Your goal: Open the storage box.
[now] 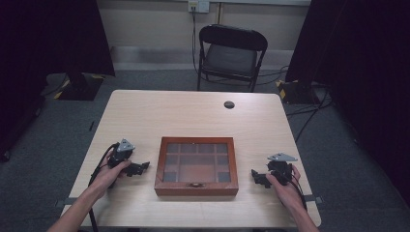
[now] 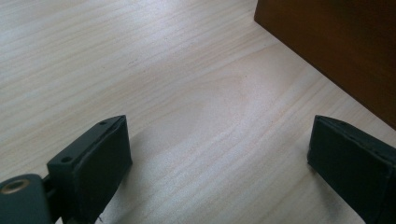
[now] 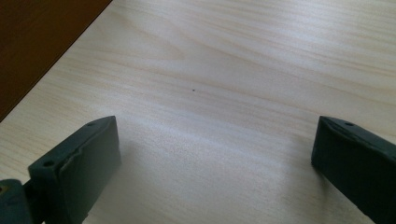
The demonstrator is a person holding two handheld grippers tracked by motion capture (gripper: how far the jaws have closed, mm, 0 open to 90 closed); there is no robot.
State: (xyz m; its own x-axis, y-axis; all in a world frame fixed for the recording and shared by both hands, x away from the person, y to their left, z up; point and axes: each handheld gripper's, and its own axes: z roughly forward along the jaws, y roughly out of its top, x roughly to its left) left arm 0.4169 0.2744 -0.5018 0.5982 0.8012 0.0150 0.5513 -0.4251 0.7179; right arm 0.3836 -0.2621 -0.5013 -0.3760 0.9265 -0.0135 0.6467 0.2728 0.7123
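A brown wooden box with a glass lid over several compartments sits closed near the front middle of the light wooden table. My left gripper rests on the table left of the box, jaws wide apart and empty, pointing toward it. In the left gripper view the gripper has bare tabletop between its pads, and the box's side stands at the upper right. My right gripper rests to the right of the box, open and empty. Its own view shows the gripper over bare wood, box wall at the upper left.
A small dark round grommet sits in the table near its far edge. A black folding chair stands beyond the table. Dark curtains hang at both sides, with cables on the grey floor at the right.
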